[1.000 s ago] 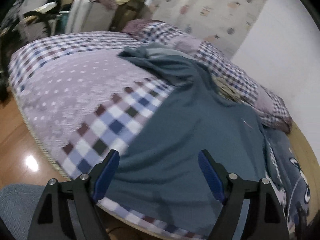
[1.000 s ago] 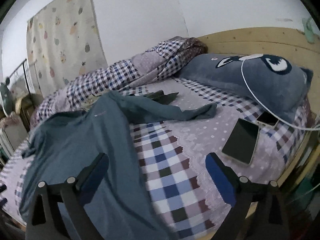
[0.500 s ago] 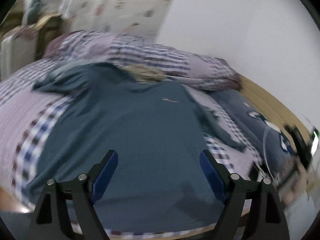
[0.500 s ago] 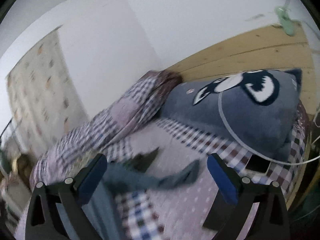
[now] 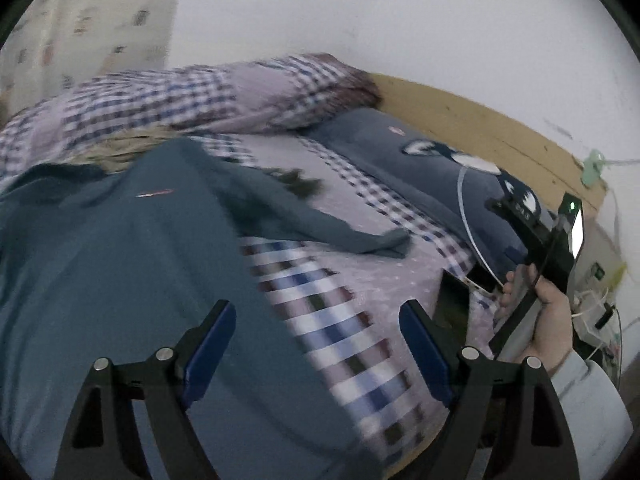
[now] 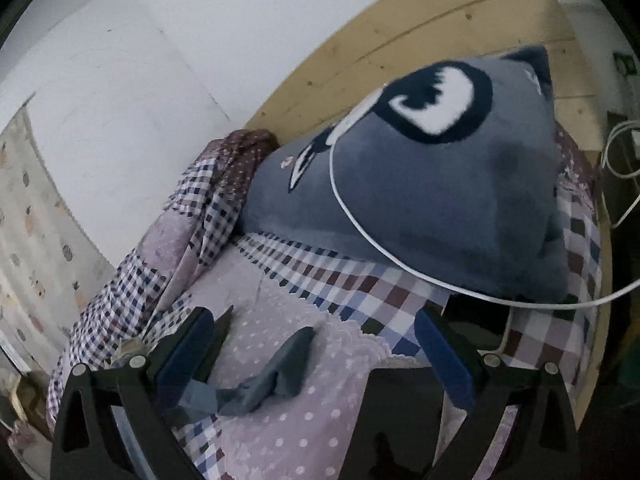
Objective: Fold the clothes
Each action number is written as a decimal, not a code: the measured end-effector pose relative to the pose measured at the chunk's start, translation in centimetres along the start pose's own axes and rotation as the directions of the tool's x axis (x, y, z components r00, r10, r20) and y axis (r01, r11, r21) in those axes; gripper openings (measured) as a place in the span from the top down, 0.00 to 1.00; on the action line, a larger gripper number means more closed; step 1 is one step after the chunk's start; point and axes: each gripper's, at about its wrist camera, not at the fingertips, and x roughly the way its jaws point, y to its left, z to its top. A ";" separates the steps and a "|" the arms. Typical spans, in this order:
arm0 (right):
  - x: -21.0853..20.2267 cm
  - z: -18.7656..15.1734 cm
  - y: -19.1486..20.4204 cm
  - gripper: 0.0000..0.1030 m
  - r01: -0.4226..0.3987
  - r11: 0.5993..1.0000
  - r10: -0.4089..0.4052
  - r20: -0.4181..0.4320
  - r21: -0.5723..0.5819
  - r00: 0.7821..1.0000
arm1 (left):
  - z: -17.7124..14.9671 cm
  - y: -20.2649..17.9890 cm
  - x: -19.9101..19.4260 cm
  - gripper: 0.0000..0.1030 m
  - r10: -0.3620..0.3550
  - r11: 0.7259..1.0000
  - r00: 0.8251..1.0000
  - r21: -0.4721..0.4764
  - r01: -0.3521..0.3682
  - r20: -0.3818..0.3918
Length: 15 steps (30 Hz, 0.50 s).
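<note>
One teal shirt point(image 5: 120, 264); two tools point(image 5: 316, 352) point(image 6: 316, 354), seemingly both empty.

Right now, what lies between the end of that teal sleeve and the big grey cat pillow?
Only bedspread: a dotted lilac patch, then checks, between sleeve and cat pillow, in the right wrist view.

black gripper point(image 5: 316, 350) frames, blue pads point(image 5: 208, 350), pale grey sleeve point(image 5: 592, 404)
</note>
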 end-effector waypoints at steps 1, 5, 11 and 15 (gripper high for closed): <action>0.3 0.2 -0.1 0.00 -0.001 1.000 0.001 0.000 0.000 1.000 | 0.4 -1.0 1.6 0.16 -0.016 1.000 1.000 0.016 0.016 -0.005; 0.9 0.7 -0.1 0.00 0.001 1.000 -0.001 0.003 0.011 1.000 | 2.4 -4.7 7.6 0.16 -0.073 0.996 0.997 0.051 0.074 -0.024; 1.6 0.7 -0.5 0.00 0.004 0.997 -0.003 -0.012 0.077 1.000 | 5.1 -8.5 16.0 0.16 -0.068 0.996 0.993 0.042 0.072 -0.099; 0.9 1.1 -1.6 0.00 0.023 0.993 -0.025 0.012 0.115 1.000 | 5.8 -10.3 20.8 0.16 -0.068 0.996 0.987 0.050 0.076 -0.144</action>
